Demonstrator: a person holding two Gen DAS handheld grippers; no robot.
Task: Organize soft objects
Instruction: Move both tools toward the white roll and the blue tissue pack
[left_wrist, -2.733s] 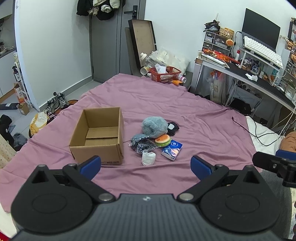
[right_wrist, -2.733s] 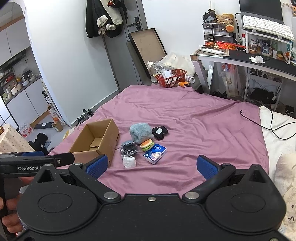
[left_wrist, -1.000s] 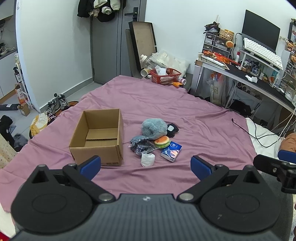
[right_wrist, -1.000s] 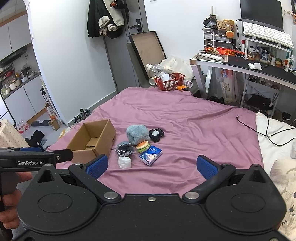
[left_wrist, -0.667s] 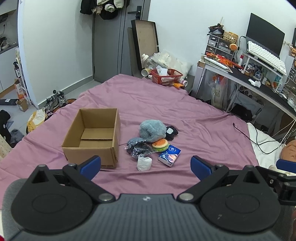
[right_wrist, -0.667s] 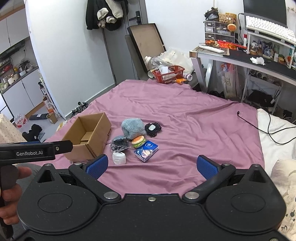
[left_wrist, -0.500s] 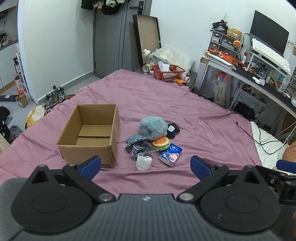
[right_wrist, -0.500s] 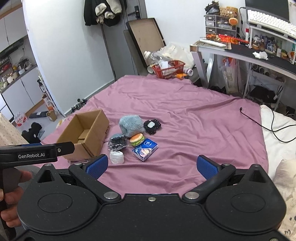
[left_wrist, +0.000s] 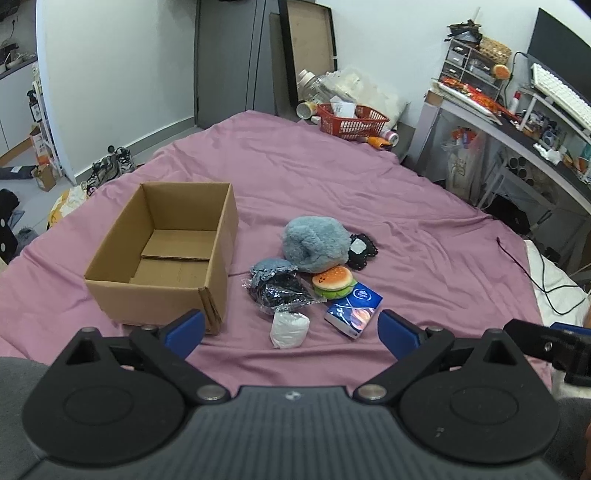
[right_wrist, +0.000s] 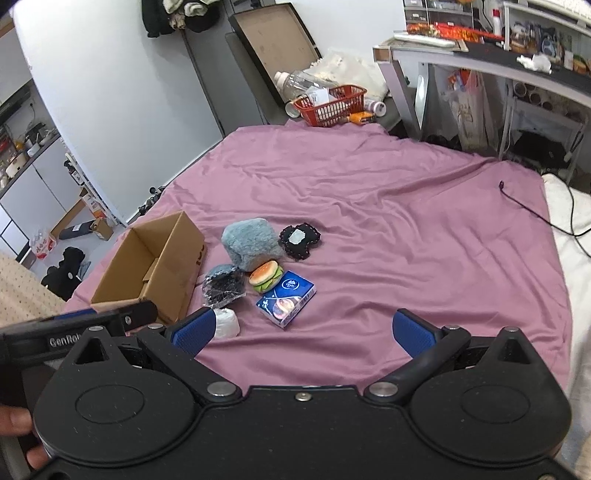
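While both grippers hang above the near edge, the purple bedsheet (left_wrist: 369, 192) spreads as the biggest thing, carrying all the task items. Next in size: the cardboard box (left_wrist: 162, 254), open-topped, toward the sheet's left edge; nothing inside but its folded bottom flaps. Far beyond the sheet's far edge sits a red basket (left_wrist: 352, 122) w/ white papers in it, bottles lying beside.

Soft stuff is clustered just right of the box, approx. mid-sheet. Grey-blue fluffy plush (left_wrist: 316, 243) is largest, at the cluster's far side. Black lace-edged pouch (left_wrist: 360, 251) touches its right flank. Clear bag of dark fabric (left_wrist: 277, 286) lies nearer, between plush and box, close to the box wall but apart from it. Blue tissue pack (left_wrist: 352, 312) sits at the near right, w/ the burger plush (left_wrist: 332, 281) resting against its far corner and touching the grey plush. Smallest, a white wrapped roll (left_wrist: 289, 329), is nearest, just below the dark bag.

Left gripper (left_wrist: 291, 332): blue pads spread wide, released, holding nothing, roll seen between them. Right gripper (right_wrist: 303, 330): same, wide apart & empty, over the sheet near the tissue pack; a hand (right_wrist: 22, 435) grips the left tool's handle at the right view's lower left.
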